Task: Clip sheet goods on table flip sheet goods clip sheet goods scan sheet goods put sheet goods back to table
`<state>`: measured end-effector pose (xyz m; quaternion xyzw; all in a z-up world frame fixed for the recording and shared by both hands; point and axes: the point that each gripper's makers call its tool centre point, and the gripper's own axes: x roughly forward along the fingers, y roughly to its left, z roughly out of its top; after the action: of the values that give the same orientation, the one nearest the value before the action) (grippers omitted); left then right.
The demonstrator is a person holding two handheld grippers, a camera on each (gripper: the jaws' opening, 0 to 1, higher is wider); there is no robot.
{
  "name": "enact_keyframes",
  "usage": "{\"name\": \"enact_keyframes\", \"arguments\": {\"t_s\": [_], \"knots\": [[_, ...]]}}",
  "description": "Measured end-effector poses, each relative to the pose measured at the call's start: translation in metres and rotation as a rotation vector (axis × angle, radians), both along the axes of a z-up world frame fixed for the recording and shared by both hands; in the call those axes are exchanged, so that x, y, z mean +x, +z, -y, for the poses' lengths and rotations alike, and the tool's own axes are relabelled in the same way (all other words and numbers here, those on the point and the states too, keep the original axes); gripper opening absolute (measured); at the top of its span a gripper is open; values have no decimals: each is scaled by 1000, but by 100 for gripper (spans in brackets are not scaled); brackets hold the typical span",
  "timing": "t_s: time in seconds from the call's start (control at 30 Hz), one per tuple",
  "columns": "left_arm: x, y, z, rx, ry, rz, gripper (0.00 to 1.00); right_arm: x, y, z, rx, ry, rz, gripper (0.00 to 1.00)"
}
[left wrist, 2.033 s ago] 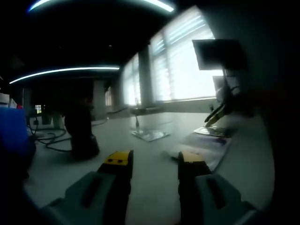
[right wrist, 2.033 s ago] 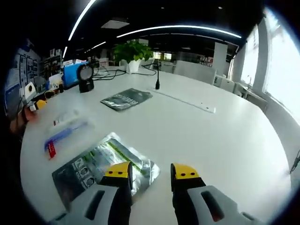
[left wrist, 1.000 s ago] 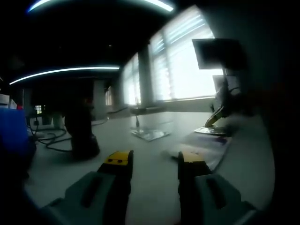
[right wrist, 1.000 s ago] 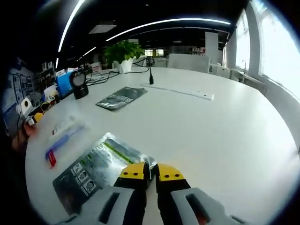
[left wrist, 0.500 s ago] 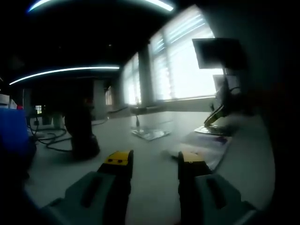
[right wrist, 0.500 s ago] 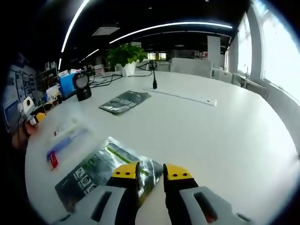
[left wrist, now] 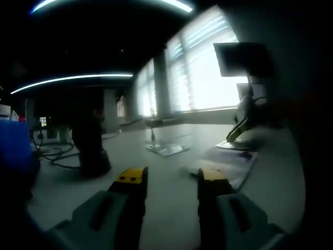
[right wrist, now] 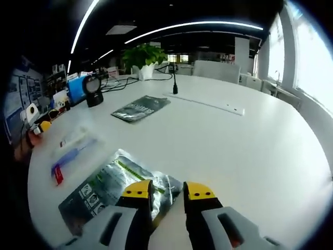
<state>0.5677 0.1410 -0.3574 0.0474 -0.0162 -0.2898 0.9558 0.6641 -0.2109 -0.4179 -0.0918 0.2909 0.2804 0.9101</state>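
In the right gripper view, my right gripper (right wrist: pixel 167 190) sat at the near corner of the silver pouch (right wrist: pixel 112 185) on the white table (right wrist: pixel 250 151), its jaws narrowly parted with the foil edge apparently between them. The pouch's long axis ran toward 8 o'clock. My left gripper (left wrist: pixel 170 176) stood open, well apart.

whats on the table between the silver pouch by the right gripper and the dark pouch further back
In the right gripper view, only bare white table lies between the silver pouch and the dark pouch.
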Motion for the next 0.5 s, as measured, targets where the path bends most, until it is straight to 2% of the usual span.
{"name": "enact_keyframes", "arguments": {"t_s": [0.1, 0.23, 0.5], "knots": [[0, 0, 0, 0, -1, 0, 31, -2, 0, 0, 27, 19, -23, 26], [0, 0, 0, -1, 0, 0, 31, 0, 0, 1, 20, 28, -28, 27], [-1, 0, 0, 0, 0, 2, 31, 3, -2, 6, -42, 5, -13, 15]]}}
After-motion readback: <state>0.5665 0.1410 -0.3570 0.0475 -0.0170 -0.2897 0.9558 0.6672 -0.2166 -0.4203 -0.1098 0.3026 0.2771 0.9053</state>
